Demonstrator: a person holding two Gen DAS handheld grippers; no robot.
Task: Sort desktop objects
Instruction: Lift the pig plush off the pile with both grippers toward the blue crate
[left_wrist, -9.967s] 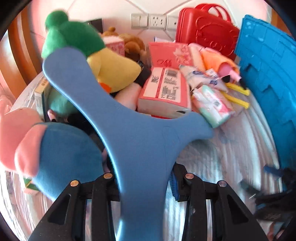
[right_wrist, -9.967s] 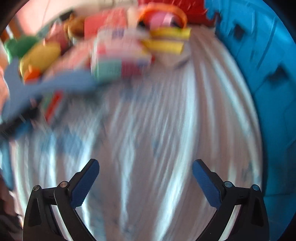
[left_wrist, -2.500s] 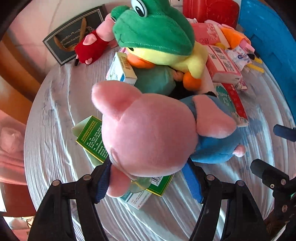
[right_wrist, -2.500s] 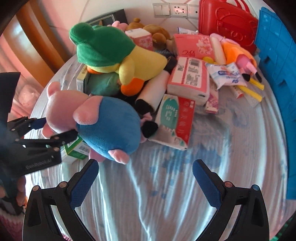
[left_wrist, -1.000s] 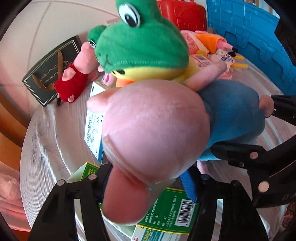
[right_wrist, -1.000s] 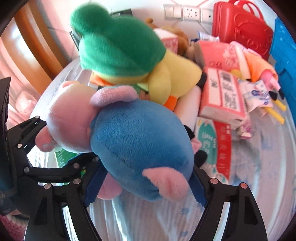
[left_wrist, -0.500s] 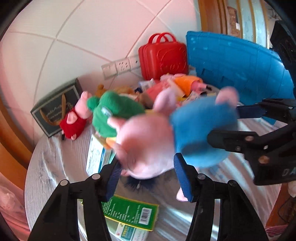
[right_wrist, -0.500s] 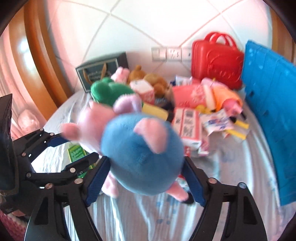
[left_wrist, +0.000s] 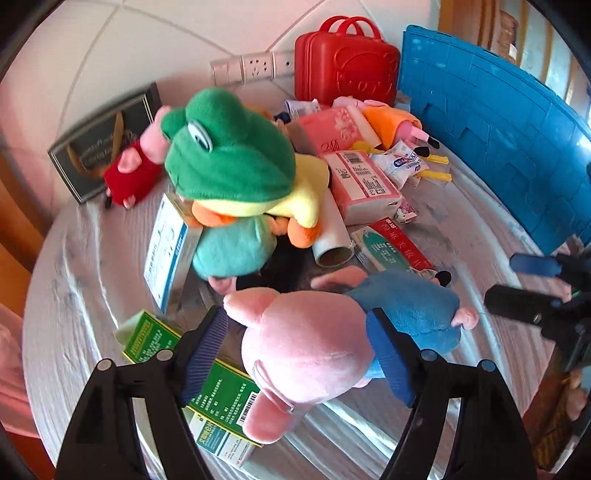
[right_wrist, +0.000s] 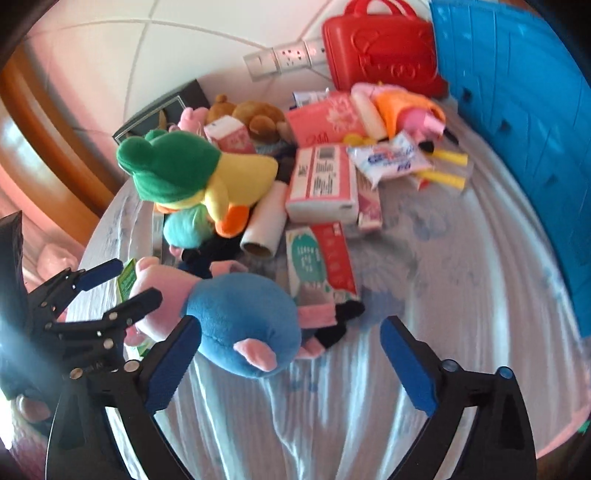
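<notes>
The pig plush, with a pink head and a blue body, lies at the near edge of the heap, partly on a green box. My left gripper straddles its head with the jaws opening; the left pad stands clear of the head. In the right wrist view the blue body rests beside the left pad of my right gripper. Its jaws are opening wide and the right pad is far from the plush.
A green frog plush tops the pile with boxes, a pink tissue pack and a paper roll. A blue crate walls the right side and a red case stands at the back. Bare table shows before the crate.
Half a second ago both grippers held the pig plush up in the air. Now it lies down by the pile, and both pairs of jaws have spread apart.
</notes>
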